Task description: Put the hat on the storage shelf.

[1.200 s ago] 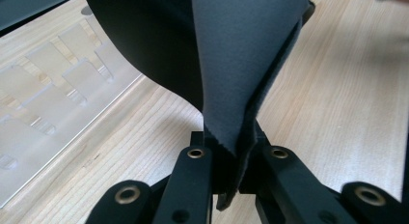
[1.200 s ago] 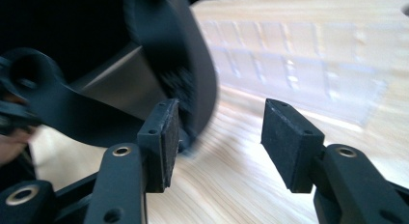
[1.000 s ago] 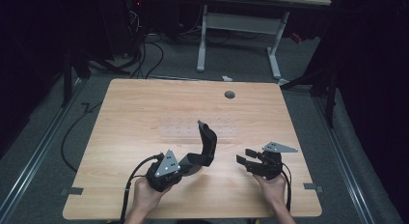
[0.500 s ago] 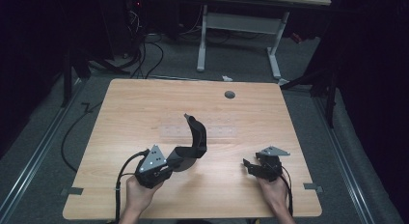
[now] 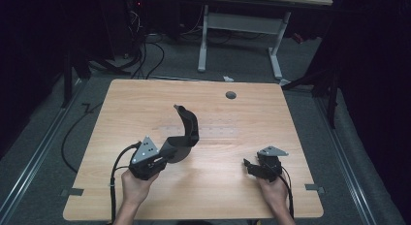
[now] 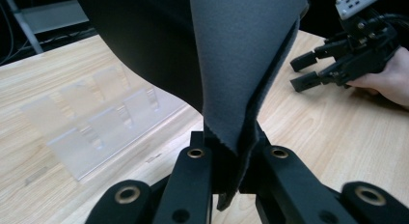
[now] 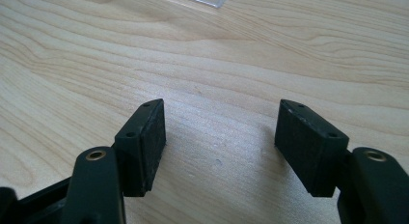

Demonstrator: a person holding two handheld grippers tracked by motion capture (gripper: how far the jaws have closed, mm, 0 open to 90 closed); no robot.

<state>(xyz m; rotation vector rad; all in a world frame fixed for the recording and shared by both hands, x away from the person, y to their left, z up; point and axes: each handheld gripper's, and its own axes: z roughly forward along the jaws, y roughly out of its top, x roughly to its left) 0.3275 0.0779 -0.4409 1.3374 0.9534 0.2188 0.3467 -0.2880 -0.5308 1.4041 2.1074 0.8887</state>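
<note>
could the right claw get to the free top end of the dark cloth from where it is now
Probably yes. The right claw is open and empty, with bare table between it and the dark cloth, which the left claw holds up by its lower end.

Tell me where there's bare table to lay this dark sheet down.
Bare wood lies between the left gripper and the right gripper, and beyond the clear rack toward the cable hole. The dark sheet crowds the rack's left end.
</note>
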